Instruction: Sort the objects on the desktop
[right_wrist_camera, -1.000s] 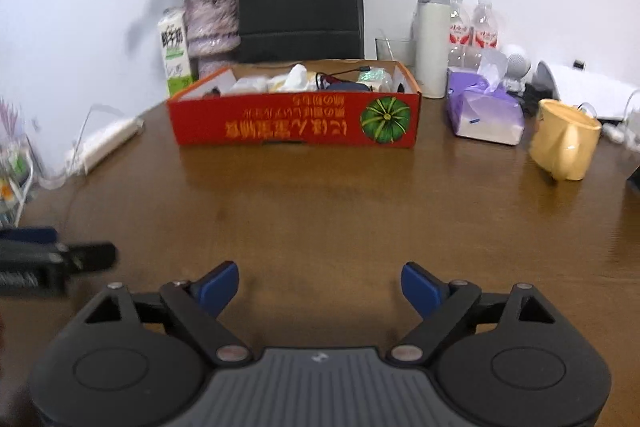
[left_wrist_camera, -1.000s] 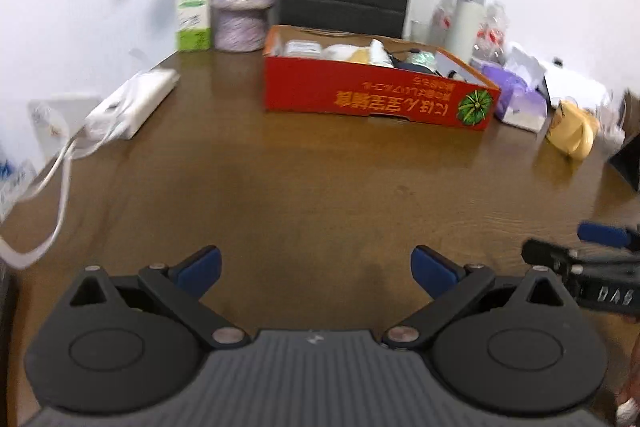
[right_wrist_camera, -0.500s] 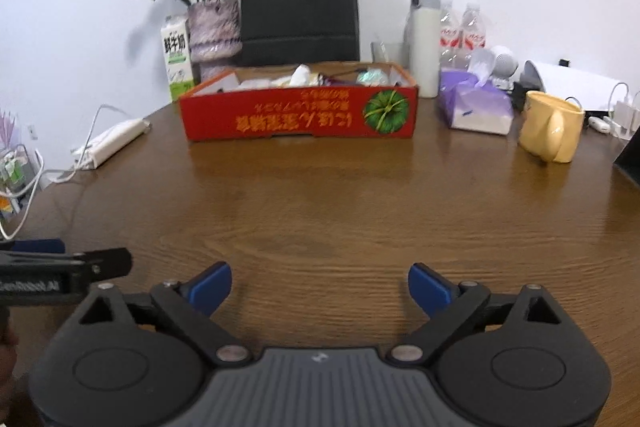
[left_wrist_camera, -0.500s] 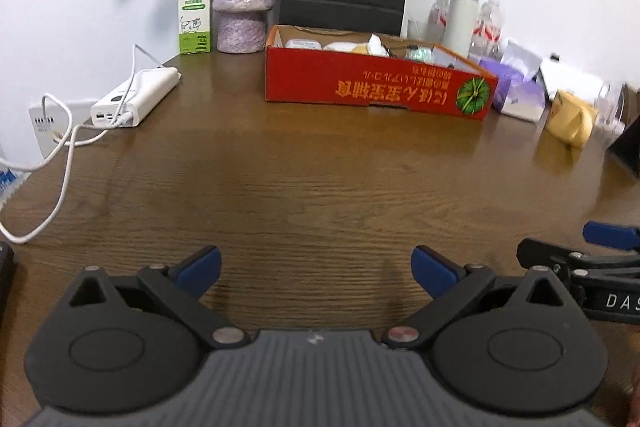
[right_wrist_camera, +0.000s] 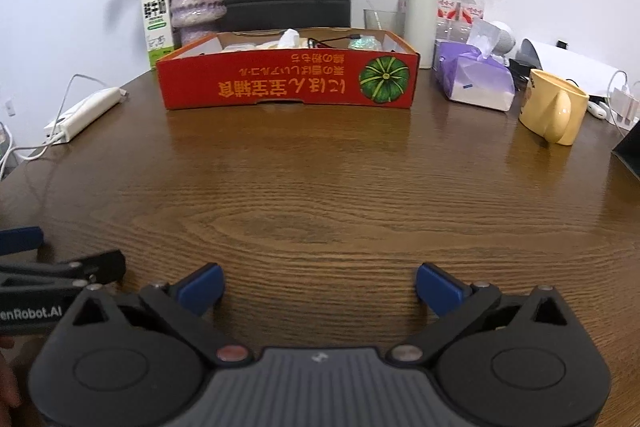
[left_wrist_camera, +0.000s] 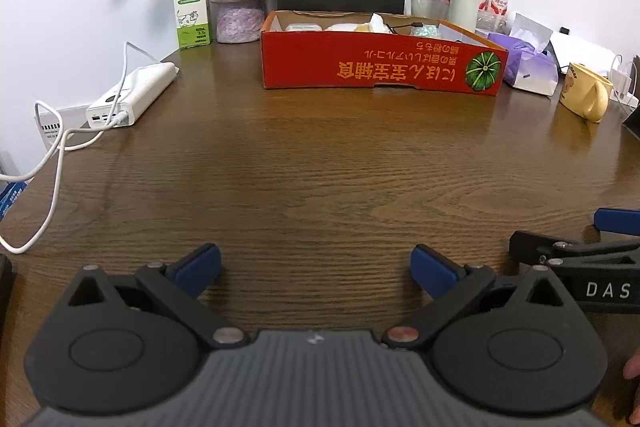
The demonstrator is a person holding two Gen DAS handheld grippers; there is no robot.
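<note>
Your left gripper (left_wrist_camera: 316,267) sits low over the brown wood-grain table (left_wrist_camera: 320,163), blue-padded fingers spread wide, nothing between them; your right gripper (right_wrist_camera: 318,277) likewise, just beside it; the red cardboard box printed with a green pumpkin (right_wrist_camera: 288,79) stands at the far edge, holding assorted small items.

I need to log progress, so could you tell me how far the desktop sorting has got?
Done: the red cardboard box already holds several small items. In hand: nothing; the left gripper and right gripper hover with jaws open over bare wooden table. Possibly left: the yellow ceramic mug and purple tissue pack stand outside the box.
</note>
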